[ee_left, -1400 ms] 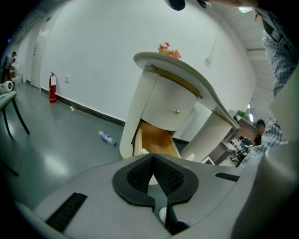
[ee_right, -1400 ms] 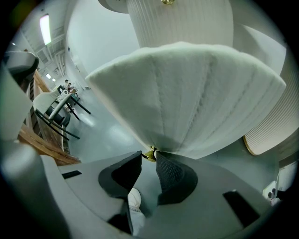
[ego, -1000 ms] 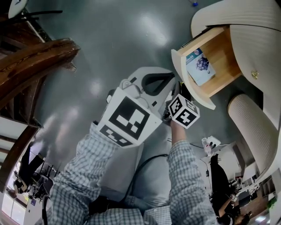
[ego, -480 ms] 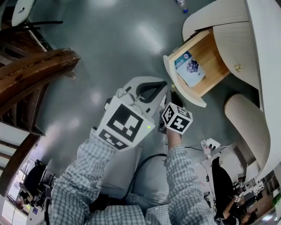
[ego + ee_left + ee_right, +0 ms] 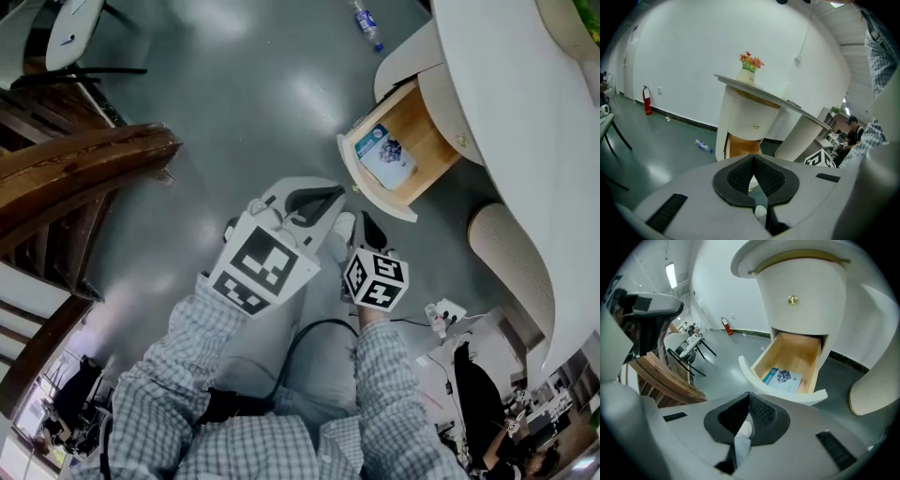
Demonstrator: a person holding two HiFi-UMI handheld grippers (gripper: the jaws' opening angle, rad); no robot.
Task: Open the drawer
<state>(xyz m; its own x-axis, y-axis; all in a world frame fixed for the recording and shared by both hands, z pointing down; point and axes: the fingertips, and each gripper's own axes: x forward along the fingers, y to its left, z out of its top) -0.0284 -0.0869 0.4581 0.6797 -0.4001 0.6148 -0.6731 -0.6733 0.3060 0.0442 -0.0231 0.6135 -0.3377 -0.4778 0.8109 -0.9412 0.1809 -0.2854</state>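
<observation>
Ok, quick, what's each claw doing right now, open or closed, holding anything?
Left claw: closed, holding nothing.
Right claw: closed, holding nothing.

A plastic bottle (image 5: 704, 146) lies on the floor (image 5: 651, 157), a fire extinguisher (image 5: 647, 100) stands by the wall (image 5: 689, 51), and potted flowers (image 5: 749, 69) top the table's (image 5: 778, 99) end.

A plastic bottle (image 5: 367, 25) lies on the glossy grey floor (image 5: 234, 103).
</observation>
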